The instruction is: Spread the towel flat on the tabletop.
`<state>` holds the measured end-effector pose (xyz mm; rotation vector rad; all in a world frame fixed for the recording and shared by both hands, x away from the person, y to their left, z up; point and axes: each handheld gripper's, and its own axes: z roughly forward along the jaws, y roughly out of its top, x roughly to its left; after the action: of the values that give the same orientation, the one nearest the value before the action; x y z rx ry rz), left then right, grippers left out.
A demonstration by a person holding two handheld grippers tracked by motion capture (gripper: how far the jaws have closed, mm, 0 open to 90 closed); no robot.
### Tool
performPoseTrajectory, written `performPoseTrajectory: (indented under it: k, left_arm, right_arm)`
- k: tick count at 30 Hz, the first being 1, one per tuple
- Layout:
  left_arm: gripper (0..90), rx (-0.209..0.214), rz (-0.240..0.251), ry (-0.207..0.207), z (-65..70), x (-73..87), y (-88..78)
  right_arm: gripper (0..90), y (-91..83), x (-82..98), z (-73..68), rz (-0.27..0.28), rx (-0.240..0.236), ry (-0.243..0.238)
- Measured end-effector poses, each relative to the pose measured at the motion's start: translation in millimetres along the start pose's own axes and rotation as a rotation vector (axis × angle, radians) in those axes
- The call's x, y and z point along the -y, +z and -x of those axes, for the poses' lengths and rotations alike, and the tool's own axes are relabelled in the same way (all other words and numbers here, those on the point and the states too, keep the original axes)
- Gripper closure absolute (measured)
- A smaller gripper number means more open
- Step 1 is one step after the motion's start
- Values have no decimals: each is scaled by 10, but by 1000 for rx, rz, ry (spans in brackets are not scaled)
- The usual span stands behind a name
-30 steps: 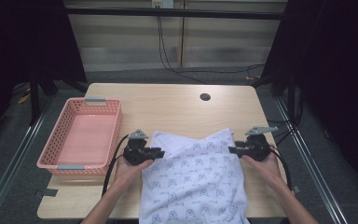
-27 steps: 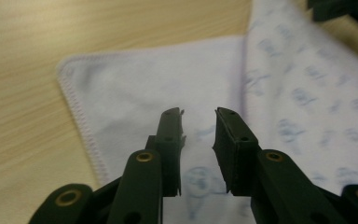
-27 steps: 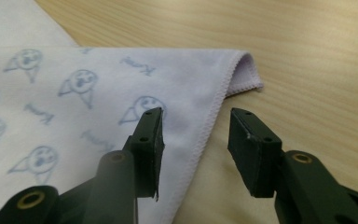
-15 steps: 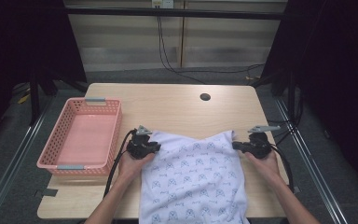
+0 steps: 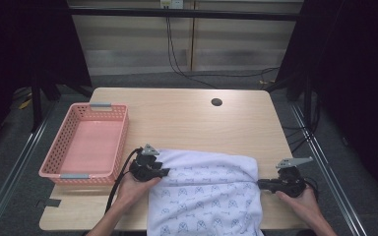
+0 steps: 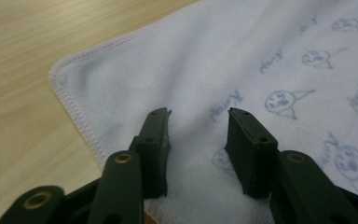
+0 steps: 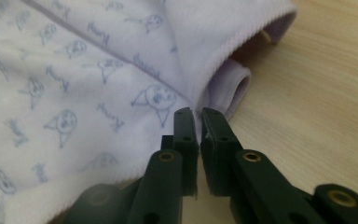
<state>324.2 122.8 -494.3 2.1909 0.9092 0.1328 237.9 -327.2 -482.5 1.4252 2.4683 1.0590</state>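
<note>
While the left tongs [image 6: 198,149] have just opened over the cloth [image 5: 206,196], the right tongs [image 7: 198,140] pinch its hem; tugging now could bunch it.

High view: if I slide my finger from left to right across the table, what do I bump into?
Pink basket → left gripper → white printed cloth → right gripper.

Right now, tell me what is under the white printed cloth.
The white printed cloth lies on the wooden table. At its right edge, in the right gripper view, a folded-under layer peeks out. Anything else beneath is covered.
</note>
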Motion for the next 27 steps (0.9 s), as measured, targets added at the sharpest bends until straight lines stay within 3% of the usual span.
performPoseTrajectory:
  k: [2, 3, 4, 5, 6, 8, 9, 11, 13, 14, 15, 17, 18, 19, 22, 24, 26, 27]
  left_arm:
    - [598, 28, 49, -7, -50, -29, 2]
    - [617, 28, 49, -7, -50, -29, 2]
    - [617, 37, 73, -22, -99, -64, -2]
    - [685, 20, 95, -31, -129, -81, -7]
    - [685, 6, 99, -48, -175, -105, -4]
    - [721, -8, 94, -76, -242, -150, 58]
    - [719, -29, 93, -73, -269, -157, 94]
    - [678, -21, 77, -121, -329, -144, 186]
    - [693, -42, 89, -112, -351, -153, 201]
    - [693, -49, 78, -105, -362, -172, 204]
    - [699, -85, 70, -90, -371, -204, 220]
    - [695, -102, 74, -95, -399, -241, 254]
    - [695, -108, 76, -95, -407, -259, 271]
    - [687, -114, 86, -95, -415, -269, 292]
    - [687, -119, 99, -97, -465, -301, 329]
    - [687, -120, 111, -96, -511, -328, 361]
    - [686, -124, 113, -121, -564, -371, 391]
    - [686, -128, 105, -107, -575, -395, 404]
  right_arm:
    - [667, -30, -62, 35, 115, 64, -2]
    - [667, -30, -62, 35, 115, 64, -2]
    - [675, -40, -128, 73, 152, 78, 0]
    - [689, -27, -314, 167, 198, 90, -9]
    - [689, -27, -314, 167, 198, 90, -9]
    - [675, 66, -544, 305, 222, 93, -5]
    - [662, 119, -610, 357, 221, 86, -4]
    - [637, 293, -747, 471, 189, 110, 19]
    - [601, 534, -818, 583, 134, 122, 31]
    - [601, 534, -818, 583, 134, 122, 31]
    - [599, 571, -816, 589, 119, 121, 24]
    - [557, 639, -798, 576, 90, 142, 2]
    - [562, 659, -787, 563, 93, 129, -24]
    - [596, 690, -786, 535, 85, 164, -48]
    - [648, 745, -799, 536, 92, 176, -78]
    - [667, 788, -880, 563, 86, 247, -82]
    - [652, 868, -1013, 689, 94, 307, -49]
    - [640, 892, -1045, 718, 102, 326, -44]
